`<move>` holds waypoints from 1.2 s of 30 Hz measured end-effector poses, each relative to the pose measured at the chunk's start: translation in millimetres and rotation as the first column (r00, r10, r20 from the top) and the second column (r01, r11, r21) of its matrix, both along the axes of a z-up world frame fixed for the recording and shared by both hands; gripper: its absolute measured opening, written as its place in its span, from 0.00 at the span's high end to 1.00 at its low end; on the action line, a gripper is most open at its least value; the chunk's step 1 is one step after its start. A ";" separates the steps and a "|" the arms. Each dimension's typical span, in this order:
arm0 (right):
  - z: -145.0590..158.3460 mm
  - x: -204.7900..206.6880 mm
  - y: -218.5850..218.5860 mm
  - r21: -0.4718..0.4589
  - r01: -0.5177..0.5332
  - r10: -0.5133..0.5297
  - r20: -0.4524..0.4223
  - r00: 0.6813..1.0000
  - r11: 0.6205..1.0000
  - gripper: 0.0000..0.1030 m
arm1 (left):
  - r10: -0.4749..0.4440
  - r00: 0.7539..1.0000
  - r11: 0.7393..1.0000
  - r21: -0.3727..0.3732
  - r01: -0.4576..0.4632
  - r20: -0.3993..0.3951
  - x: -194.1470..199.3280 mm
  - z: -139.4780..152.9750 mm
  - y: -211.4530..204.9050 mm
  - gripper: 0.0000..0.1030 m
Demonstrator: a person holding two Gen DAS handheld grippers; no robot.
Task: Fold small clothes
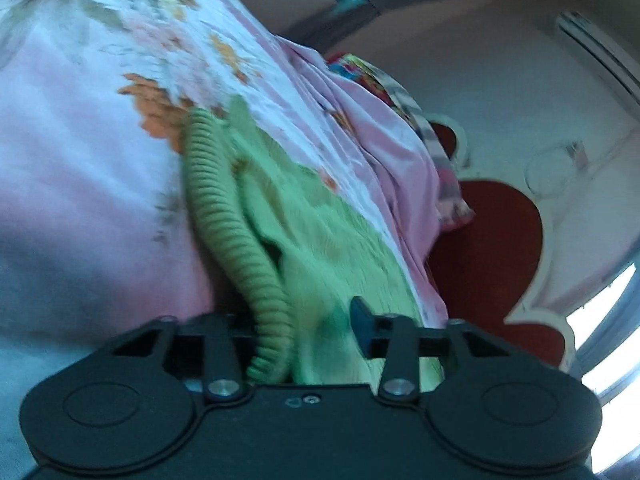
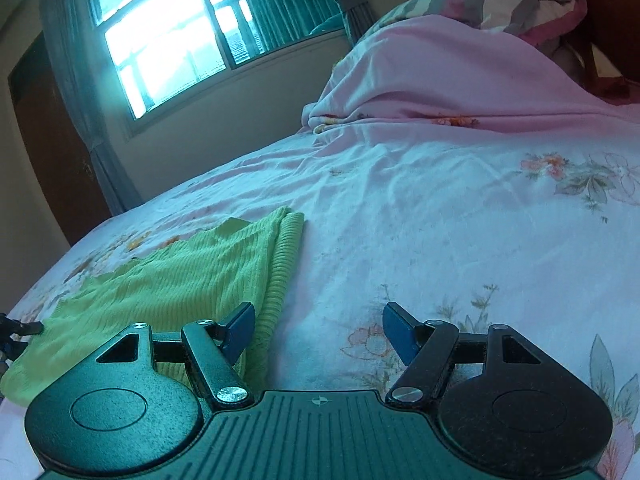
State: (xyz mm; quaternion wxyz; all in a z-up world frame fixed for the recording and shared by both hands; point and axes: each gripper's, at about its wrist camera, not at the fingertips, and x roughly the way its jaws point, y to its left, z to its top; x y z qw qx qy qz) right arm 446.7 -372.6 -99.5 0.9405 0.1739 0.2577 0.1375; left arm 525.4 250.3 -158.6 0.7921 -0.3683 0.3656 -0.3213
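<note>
While you hold both grippers low over the bed, here's the scene:
Garment: 1 green knit top [image 2: 192, 276], partly folded, flat on the floral bed sheet [image 2: 420, 240], to the left in the right wrist view.
Left gripper [image 1: 304, 332]: fabric bunched between the fingers, ribbed hem [image 1: 236, 240] running into the gap; only 1 pad [image 1: 362, 328] shows, so can't tell how far it's closed.
Right gripper [image 2: 320, 334]: jaws wide apart, nothing held; left pad [image 2: 240, 332] over the top's edge, right one over bare sheet.
Around: pink blanket heap [image 2: 440, 72] + 1 pillow [image 2: 520, 4] at bed head, window [image 2: 172, 40] w/ curtains, red headboard [image 1: 488, 240].
</note>
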 end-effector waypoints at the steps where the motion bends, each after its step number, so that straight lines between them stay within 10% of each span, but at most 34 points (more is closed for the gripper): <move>1: 0.0 -0.5 -1.2 0.007 0.003 -0.003 0.001 1.000 1.000 0.32 | 0.013 1.000 1.000 0.011 -0.012 -0.005 -1.3 -1.0 -0.1 0.80; 6: 2.7 -2.7 -5.4 0.029 0.018 -0.018 0.008 1.000 0.999 0.32 | 0.039 0.999 0.975 0.220 -0.042 0.018 -2.7 23.6 -22.2 0.86; 16: 23.9 -42.1 -53.7 -0.008 0.106 -0.105 0.069 0.992 0.994 0.32 | 0.095 0.994 0.921 0.375 -0.108 0.052 3.4 125.6 -86.6 0.87; 22: 22.6 -77.4 -80.2 -0.037 0.134 -0.129 0.117 0.985 0.990 0.32 | -0.007 0.999 0.851 0.524 -0.021 0.052 22.8 180.7 -221.8 0.87; 27: 2.9 -93.0 -103.6 0.085 0.175 -0.183 0.095 0.979 0.981 0.32 | -0.081 0.996 0.792 0.605 0.079 -0.024 45.8 163.8 -360.2 0.75; 31: -8.6 -95.3 -128.2 0.217 0.213 -0.234 0.073 0.970 0.953 0.32 | -0.212 0.977 0.836 0.515 0.192 -0.021 35.4 141.4 -432.2 0.41; 36: -14.5 -102.1 -149.9 0.331 0.250 -0.279 0.042 0.959 0.910 0.32 | -0.153 0.980 0.898 0.431 0.086 0.124 0.8 153.3 -378.8 0.35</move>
